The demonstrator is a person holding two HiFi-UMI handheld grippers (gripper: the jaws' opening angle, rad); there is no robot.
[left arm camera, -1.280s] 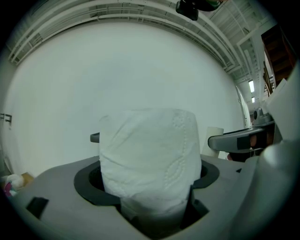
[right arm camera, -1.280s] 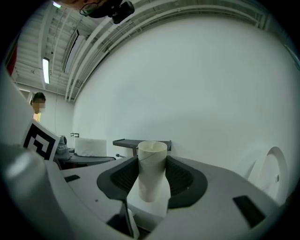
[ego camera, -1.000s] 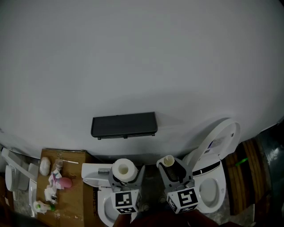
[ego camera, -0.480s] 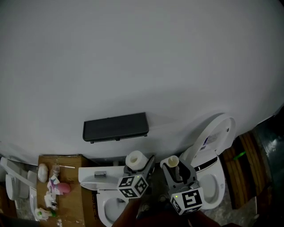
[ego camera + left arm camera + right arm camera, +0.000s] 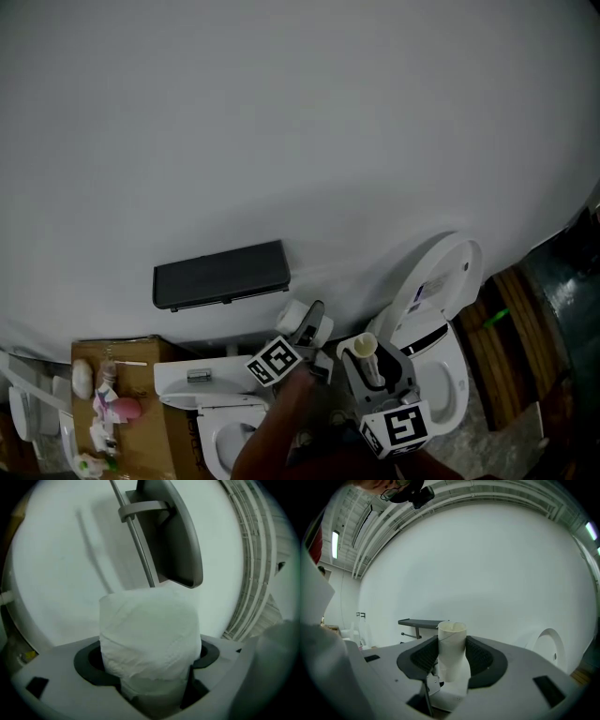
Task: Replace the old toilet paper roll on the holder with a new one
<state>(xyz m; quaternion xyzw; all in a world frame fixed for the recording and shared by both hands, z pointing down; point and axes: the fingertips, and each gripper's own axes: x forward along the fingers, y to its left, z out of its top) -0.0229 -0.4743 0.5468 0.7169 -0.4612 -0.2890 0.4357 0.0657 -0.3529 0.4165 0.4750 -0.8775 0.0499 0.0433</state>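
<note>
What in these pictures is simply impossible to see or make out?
- Left gripper view: the new roll fills the jaws, hiding its own core and the lower end of the bar on the holder.
- Right gripper view: the cardboard tube covers the holder's right end.
- Head view: the small items on the cardboard box are too small and dim to name.

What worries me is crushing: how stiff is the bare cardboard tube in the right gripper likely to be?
Probably light and easily crushed: the cardboard tube is hollow and thin-walled. It seems to hold its round shape between the ribbed fingers, so a gentle squeeze likely suffices. On its side it would likely roll.
</note>
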